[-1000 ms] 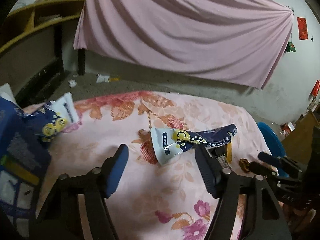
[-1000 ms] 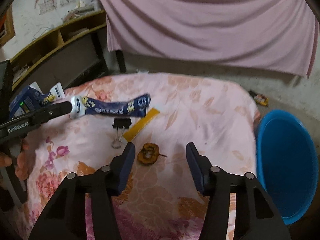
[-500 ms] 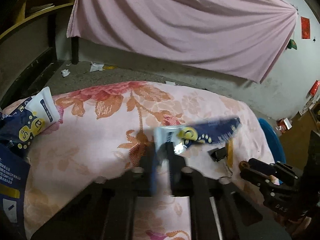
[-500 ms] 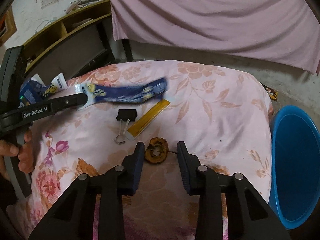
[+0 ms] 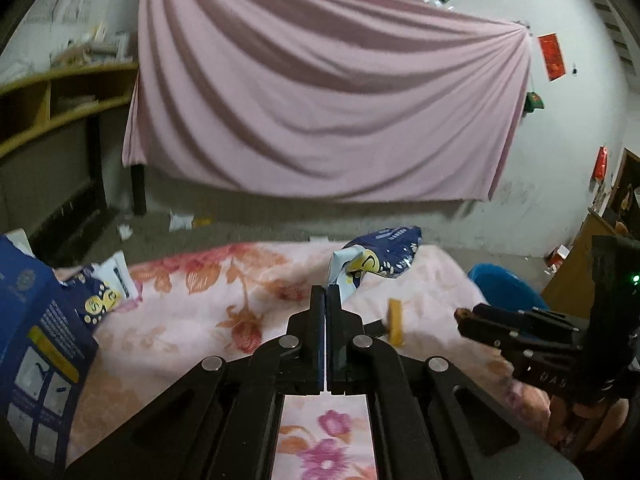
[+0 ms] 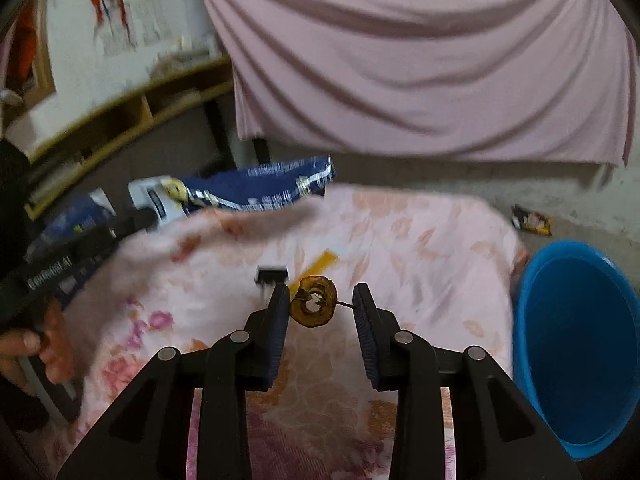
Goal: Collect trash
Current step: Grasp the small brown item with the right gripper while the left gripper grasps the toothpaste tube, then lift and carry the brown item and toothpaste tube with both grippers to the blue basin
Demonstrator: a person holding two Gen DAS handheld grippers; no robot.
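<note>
My left gripper [image 5: 327, 294] is shut on the white end of a blue and white snack wrapper [image 5: 380, 258] and holds it above the floral tablecloth [image 5: 200, 300]. The wrapper also shows lifted in the right wrist view [image 6: 256, 192]. A brown dried fruit ring [image 6: 314, 306] sits between the fingertips of my right gripper [image 6: 320, 300]. The left pad touches it and the right pad touches only its thin stem, so I cannot tell whether it is gripped. A blue bin [image 6: 580, 344] stands beside the table at the right.
A black binder clip [image 6: 272, 274] and a yellow strip [image 6: 320, 262] lie on the cloth behind the ring. Blue packets [image 5: 36, 340] sit at the table's left. Litter [image 6: 532, 220] lies on the floor. A pink curtain hangs behind.
My left gripper closed on the wrapper and lifted it off the cloth. My right gripper narrowed around the dried fruit ring, which now looks raised off the cloth.
</note>
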